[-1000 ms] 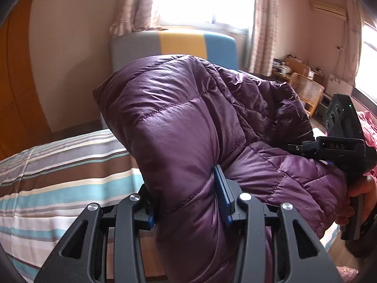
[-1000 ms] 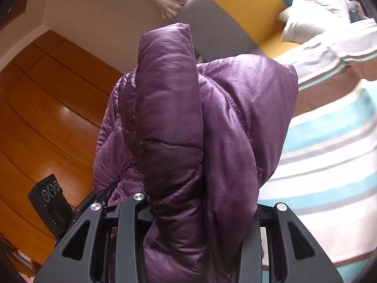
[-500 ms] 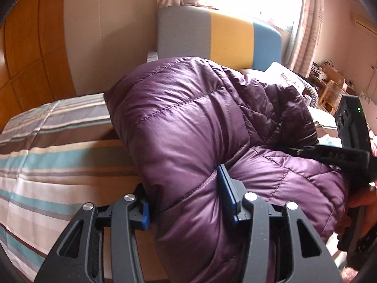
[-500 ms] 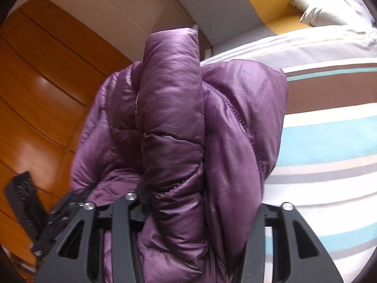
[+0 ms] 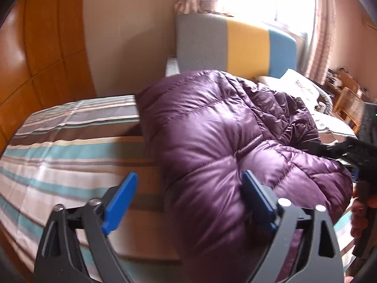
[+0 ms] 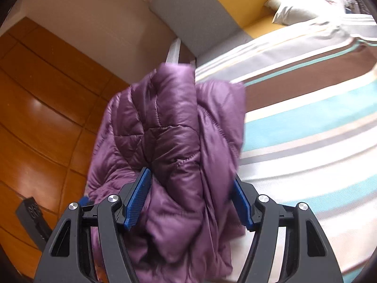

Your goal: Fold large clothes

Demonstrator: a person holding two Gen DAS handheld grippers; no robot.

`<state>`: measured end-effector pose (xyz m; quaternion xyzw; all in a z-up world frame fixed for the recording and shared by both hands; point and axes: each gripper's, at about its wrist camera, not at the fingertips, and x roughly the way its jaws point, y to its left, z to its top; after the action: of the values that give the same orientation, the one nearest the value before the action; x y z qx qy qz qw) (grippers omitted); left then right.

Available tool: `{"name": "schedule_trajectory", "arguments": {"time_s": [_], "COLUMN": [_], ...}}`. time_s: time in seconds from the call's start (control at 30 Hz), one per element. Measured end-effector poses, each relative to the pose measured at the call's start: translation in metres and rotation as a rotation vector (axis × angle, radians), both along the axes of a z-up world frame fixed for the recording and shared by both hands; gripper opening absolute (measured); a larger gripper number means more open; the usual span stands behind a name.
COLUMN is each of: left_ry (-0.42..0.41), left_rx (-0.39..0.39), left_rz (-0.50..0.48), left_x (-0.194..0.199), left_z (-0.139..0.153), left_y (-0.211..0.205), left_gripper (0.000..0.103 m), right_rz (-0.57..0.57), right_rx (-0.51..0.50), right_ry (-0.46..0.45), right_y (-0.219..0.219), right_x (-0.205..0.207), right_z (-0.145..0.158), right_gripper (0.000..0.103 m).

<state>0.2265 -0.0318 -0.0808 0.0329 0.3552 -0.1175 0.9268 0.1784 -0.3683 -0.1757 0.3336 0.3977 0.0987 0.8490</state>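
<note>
A purple quilted down jacket [image 5: 212, 141] lies bunched on the striped bed cover [image 5: 70, 155]. My left gripper [image 5: 188, 176] is opening wide: its left pad stands clear over the cover, and its right pad still touches the jacket's near fold. In the right wrist view the jacket [image 6: 169, 122] hangs in thick folds between the blue pads of my right gripper [image 6: 190, 176], whose jaws are opening; the padding fills the gap but no longer looks pinched. The right gripper's black body [image 5: 353, 151], held by a hand [image 5: 360, 214], shows at the right edge of the left wrist view.
A grey, yellow and blue headboard [image 5: 235, 47] stands behind the bed, with a pale pillow [image 5: 301, 85] beside it. Wooden panelling [image 5: 42, 47] runs along the left. A wicker chair [image 5: 351, 103] and shelves are at the far right. The striped cover [image 6: 306, 129] spreads to the right.
Both grippers have sunk toward the bed and their jaws have spread. The jacket, pinched and held up before, now rests on the cover, and the left pad has come off it.
</note>
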Motion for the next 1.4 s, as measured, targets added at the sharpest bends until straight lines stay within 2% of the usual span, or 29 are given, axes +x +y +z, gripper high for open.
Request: {"name": "schedule_trajectory", "arguments": {"time_s": [0.07,0.17,0.2,0.23,0.33,0.43,0.57,0.73,0.83,0.93,1.2,1.4], "left_ry": [-0.006,-0.039,-0.047,-0.049,-0.020,0.010,0.071,0.095,0.106,0.139,0.117,0.096], "left_rx": [-0.007,0.004,0.011,0.014,0.023,0.043,0.106,0.107,0.121,0.095,0.103,0.120], "left_rz": [0.043,0.091,0.094,0.086,0.065,0.067,0.081,0.059,0.040,0.039,0.054,0.054], "left_x": [-0.009,-0.018,-0.017,-0.015,0.004,0.025,0.049,0.064,0.069,0.077,0.077,0.067], "left_z": [0.009,0.022,0.027,0.030,0.037,0.034,0.017,-0.001,-0.014,-0.022,-0.034,-0.028], "left_y": [0.007,0.011,0.008,0.005,-0.011,-0.023,-0.034,-0.044,-0.052,-0.052,-0.056,-0.055], "left_gripper": [0.094,0.094,0.089,0.079,0.070,0.069,0.064,0.068,0.068,0.068,0.068,0.070], "right_rz": [-0.024,-0.013,-0.005,0.010,0.057,0.084,0.079,0.054,0.062,0.076,0.044,0.069], "right_rx": [-0.032,-0.133,-0.193,-0.234,-0.353,-0.398,-0.554,-0.565,-0.571,-0.575,-0.593,-0.578], "right_ry": [-0.029,-0.117,-0.144,-0.164,-0.199,-0.183,-0.076,0.011,0.027,0.041,-0.010,-0.033], "right_y": [-0.002,0.011,0.021,0.032,0.066,0.090,0.108,0.100,0.097,0.096,0.099,0.099], "right_x": [-0.011,-0.016,-0.015,-0.013,0.007,0.038,0.074,0.100,0.106,0.110,0.110,0.097], "right_z": [0.013,0.042,0.053,0.063,0.079,0.082,0.063,0.025,0.016,0.009,-0.008,0.003], "right_gripper": [0.066,0.066,0.064,0.056,0.045,0.039,0.030,0.030,0.030,0.030,0.030,0.030]}}
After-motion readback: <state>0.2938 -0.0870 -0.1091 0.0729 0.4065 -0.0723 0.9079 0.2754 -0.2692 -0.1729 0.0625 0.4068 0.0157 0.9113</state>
